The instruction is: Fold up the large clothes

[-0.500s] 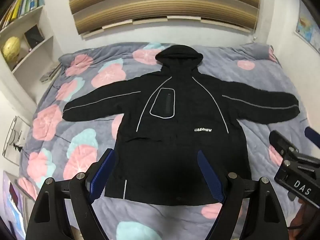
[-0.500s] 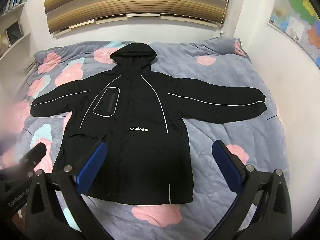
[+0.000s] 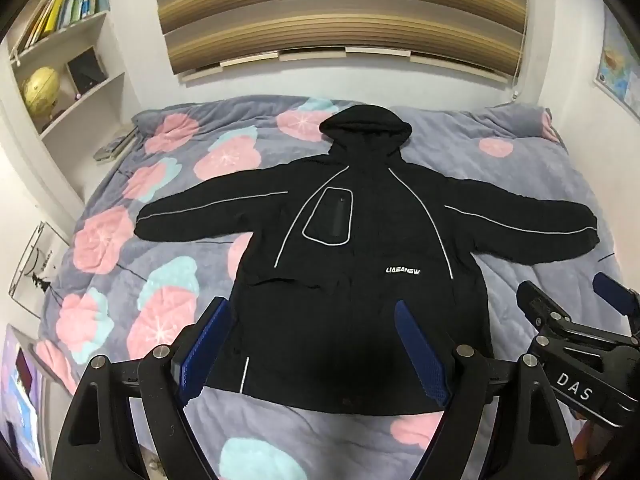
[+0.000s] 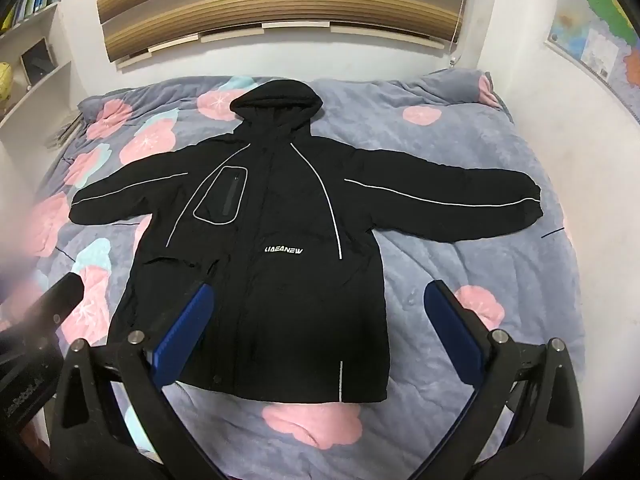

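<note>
While the left wrist view looks down the bed [image 3: 520,168], the black hooded jacket [image 3: 360,280] lies flat on the grey quilt with pink and teal flowers, front up, hood toward the wall and both sleeves spread out sideways. The left tool [image 3: 316,348] hangs above the jacket's hem, its blue-padded fingers [image 3: 204,344] wide apart and clamping nothing. At the right edge the other tool's black body, marked "DAS", pokes into view. A bookshelf [image 3: 68,60] with a yellow globe stands at the left.

From the right wrist view, the same jacket [image 4: 272,272] sits left of centre on the bed [image 4: 480,280]. The right tool [image 4: 320,328] hovers over the jacket's lower right corner, fingers [image 4: 452,328] spread apart and empty. A wall map [image 4: 600,32] hangs at the upper right.
</note>
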`<state>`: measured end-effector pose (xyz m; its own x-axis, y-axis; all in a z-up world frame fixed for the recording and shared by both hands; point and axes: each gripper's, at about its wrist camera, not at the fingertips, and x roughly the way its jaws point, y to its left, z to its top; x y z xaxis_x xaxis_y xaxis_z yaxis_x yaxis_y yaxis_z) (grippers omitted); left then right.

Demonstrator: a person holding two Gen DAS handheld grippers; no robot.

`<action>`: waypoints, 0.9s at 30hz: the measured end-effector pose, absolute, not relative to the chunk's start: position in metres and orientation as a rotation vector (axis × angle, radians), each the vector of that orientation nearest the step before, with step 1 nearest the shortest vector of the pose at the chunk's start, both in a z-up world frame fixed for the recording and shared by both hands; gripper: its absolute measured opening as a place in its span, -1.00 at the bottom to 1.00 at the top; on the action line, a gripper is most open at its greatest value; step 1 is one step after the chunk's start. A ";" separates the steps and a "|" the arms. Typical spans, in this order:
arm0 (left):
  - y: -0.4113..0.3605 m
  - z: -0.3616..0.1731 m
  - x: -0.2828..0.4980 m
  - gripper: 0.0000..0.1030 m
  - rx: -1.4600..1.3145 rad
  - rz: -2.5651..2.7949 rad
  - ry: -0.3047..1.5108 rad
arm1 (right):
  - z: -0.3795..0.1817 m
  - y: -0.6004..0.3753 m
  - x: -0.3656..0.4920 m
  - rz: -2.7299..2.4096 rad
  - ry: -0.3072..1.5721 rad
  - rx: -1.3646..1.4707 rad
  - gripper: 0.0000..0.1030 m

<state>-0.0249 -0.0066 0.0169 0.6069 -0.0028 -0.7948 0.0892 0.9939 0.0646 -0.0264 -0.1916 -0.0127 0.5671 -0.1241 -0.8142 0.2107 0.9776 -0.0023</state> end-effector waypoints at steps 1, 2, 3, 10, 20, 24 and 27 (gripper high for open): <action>-0.005 0.017 -0.025 0.65 0.101 -0.050 0.919 | -0.017 -0.189 -0.027 -0.197 0.952 0.099 0.99; -0.004 0.017 -0.024 0.65 0.101 -0.046 0.922 | -0.018 -0.188 -0.027 -0.196 0.955 0.100 0.99; -0.004 0.016 -0.022 0.65 0.102 -0.044 0.924 | -0.019 -0.187 -0.027 -0.196 0.960 0.101 0.99; 0.004 0.010 -0.019 0.65 0.106 -0.064 0.928 | -0.019 -0.179 -0.024 -0.212 0.983 0.106 0.99; 0.029 0.006 -0.004 0.65 0.110 -0.121 0.933 | -0.011 -0.155 -0.022 -0.252 0.979 0.105 0.99; 0.038 0.001 0.001 0.65 0.113 -0.146 0.941 | -0.012 -0.145 -0.020 -0.270 0.985 0.113 0.99; 0.043 -0.004 0.007 0.65 0.114 -0.168 0.951 | -0.013 -0.138 -0.019 -0.290 0.985 0.116 0.99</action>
